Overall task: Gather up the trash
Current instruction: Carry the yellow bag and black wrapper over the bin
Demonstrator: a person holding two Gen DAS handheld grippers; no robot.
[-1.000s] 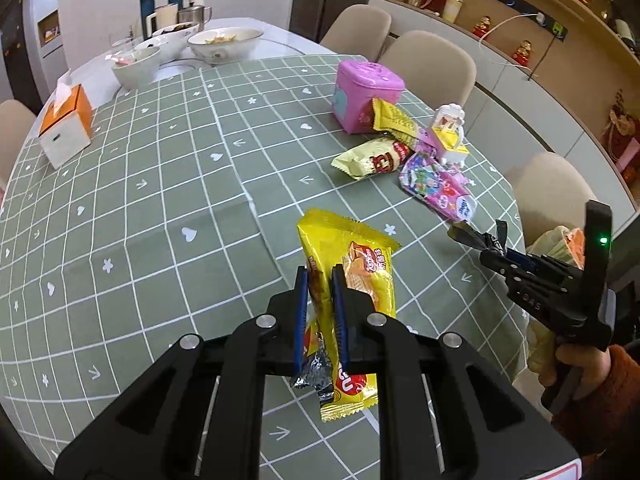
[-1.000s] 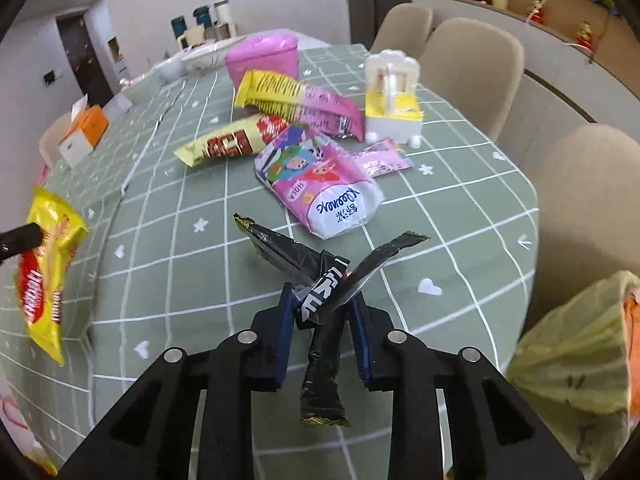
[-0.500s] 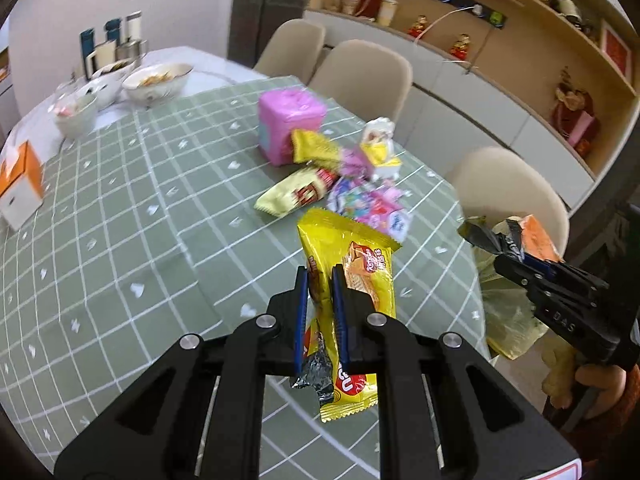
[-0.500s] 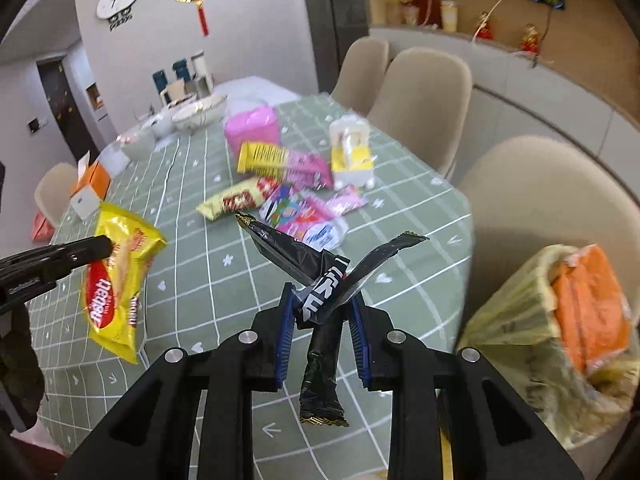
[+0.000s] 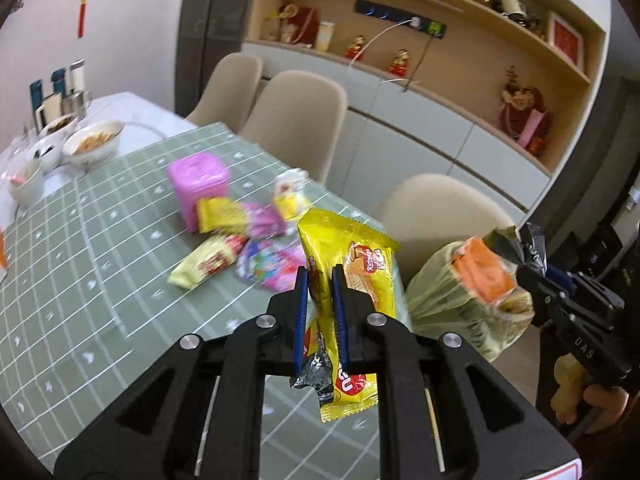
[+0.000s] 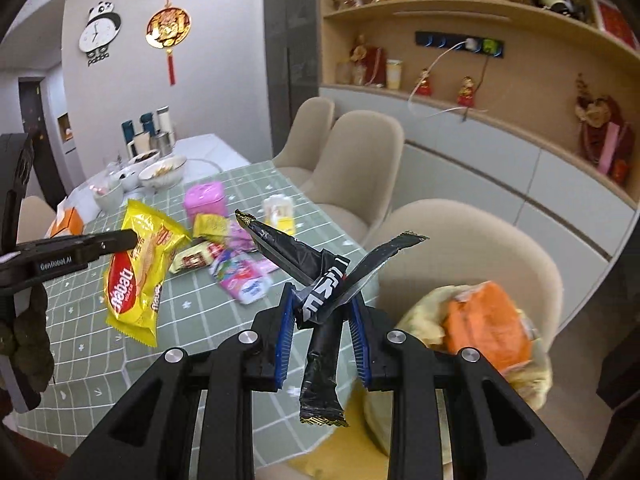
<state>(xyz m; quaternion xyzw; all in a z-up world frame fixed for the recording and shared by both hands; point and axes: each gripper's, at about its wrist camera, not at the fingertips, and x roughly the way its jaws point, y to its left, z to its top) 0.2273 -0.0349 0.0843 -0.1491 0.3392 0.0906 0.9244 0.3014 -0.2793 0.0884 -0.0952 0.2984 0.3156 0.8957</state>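
My left gripper (image 5: 320, 280) is shut on a yellow snack wrapper (image 5: 356, 264) and holds it above the table's right edge; the wrapper also shows in the right wrist view (image 6: 136, 276). My right gripper (image 6: 322, 304) is shut on a crumpled black wrapper (image 6: 320, 284), held in the air next to a yellowish trash bag (image 6: 472, 332) with an orange packet on top. In the left wrist view the right gripper (image 5: 536, 272) and the black wrapper (image 5: 520, 246) are right above the bag (image 5: 452, 292).
More wrappers (image 5: 208, 264), a pink box (image 5: 198, 184) and a small toy (image 5: 290, 196) lie on the green checked tablecloth (image 5: 80, 280). Bowls (image 5: 92, 146) stand at the far end. Beige chairs (image 5: 436, 216) ring the table. The bag sits beside a chair.
Both grippers have lifted and swung right, away from the table top and toward the trash bag, each still holding its wrapper. The bag is now much closer in both views.
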